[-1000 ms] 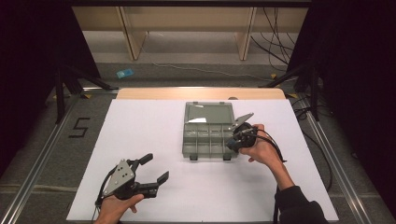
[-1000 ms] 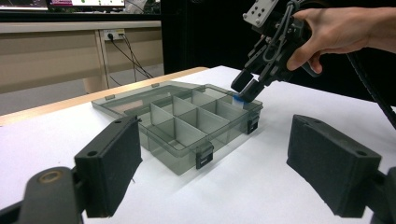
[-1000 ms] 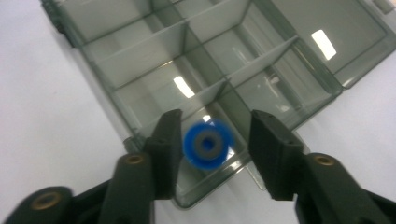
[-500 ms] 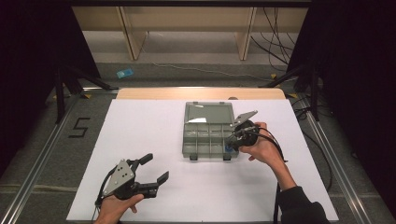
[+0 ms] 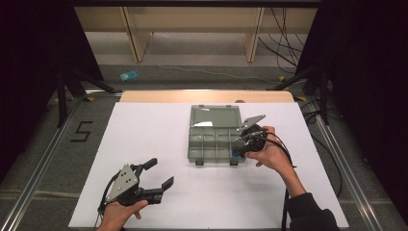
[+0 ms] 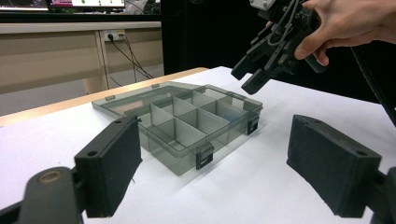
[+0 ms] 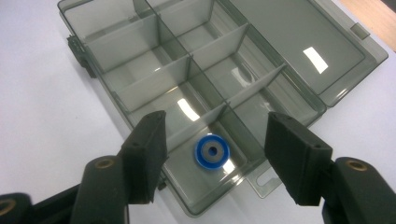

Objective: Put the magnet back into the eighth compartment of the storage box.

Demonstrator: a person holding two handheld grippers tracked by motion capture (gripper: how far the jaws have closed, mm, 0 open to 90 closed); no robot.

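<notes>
Right claw (image 7: pixel 212 158) has just been opening above the box (image 7: pixel 289 60); blue ring (image 7: pixel 212 152) lies inside, dropped. Lid not yet closed.

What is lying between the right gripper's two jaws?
In the right gripper view, the right gripper, open, hangs over the box; a blue ring lies in a corner compartment beneath the gap.

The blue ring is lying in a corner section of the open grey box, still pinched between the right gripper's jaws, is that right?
Not quite. The right gripper view shows the blue ring lying loose in a corner section of the open grey box. The right gripper has just been opening, and its jaws stand apart above the ring without touching it.
</notes>
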